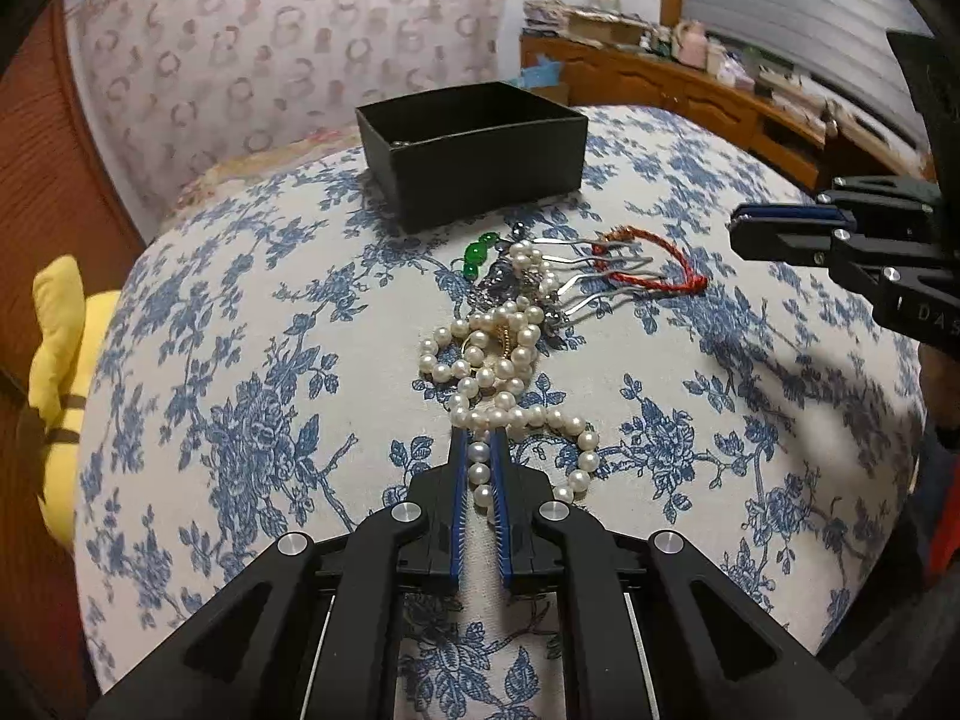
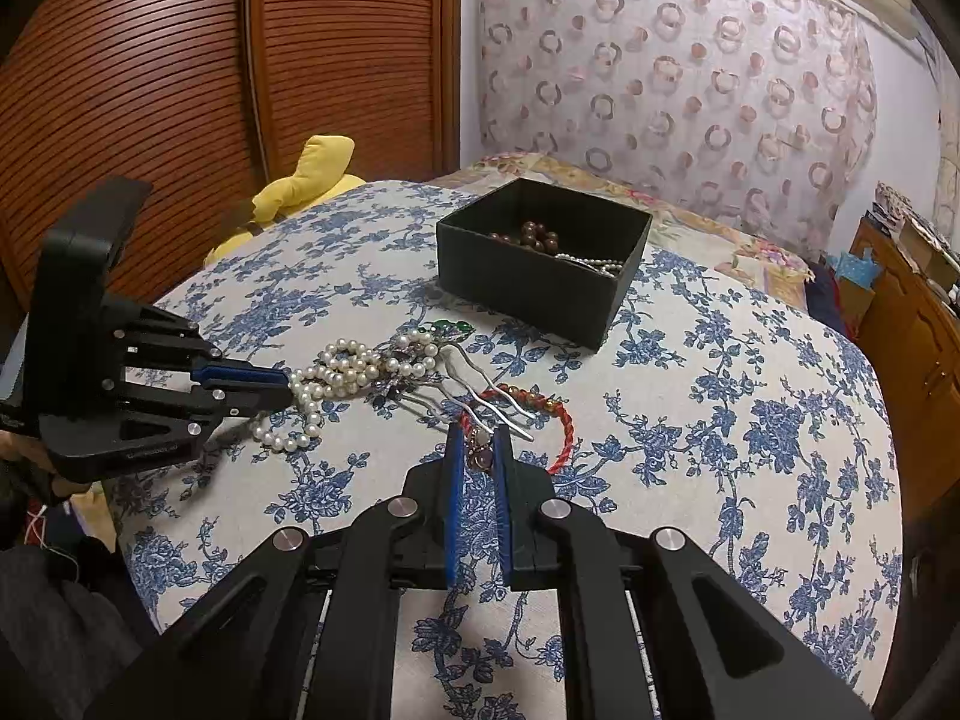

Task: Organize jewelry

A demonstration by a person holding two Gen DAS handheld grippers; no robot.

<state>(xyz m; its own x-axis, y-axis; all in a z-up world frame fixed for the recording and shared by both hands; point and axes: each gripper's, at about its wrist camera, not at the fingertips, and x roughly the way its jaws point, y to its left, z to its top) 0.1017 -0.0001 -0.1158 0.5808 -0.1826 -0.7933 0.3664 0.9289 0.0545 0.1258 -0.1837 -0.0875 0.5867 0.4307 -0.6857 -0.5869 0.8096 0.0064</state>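
Observation:
A white pearl necklace [image 1: 498,354] lies coiled on the blue-flowered cloth [image 1: 240,360]. My left gripper [image 1: 479,441] is shut on its near strand, with pearls pinched between the blue pads; in the right wrist view it [image 2: 288,387] meets the pearls [image 2: 342,369] from the left. Behind the pearls lie green beads [image 1: 477,255], a silver hair comb [image 1: 600,276] and a red cord bracelet [image 1: 654,279]. My right gripper [image 2: 478,433] is shut just over the bracelet's [image 2: 564,426] near end, holding nothing that I can see; the left wrist view has it [image 1: 737,228] at the right. A black box [image 2: 528,288] behind holds brown beads [image 2: 534,237].
The black box [image 1: 474,180] stands at the far side of the cloth. A yellow cushion [image 1: 60,324] lies off the left edge by a slatted wooden door [image 2: 150,90]. A wooden dresser [image 1: 690,90] runs along the right wall. A patterned curtain [image 2: 660,72] hangs behind.

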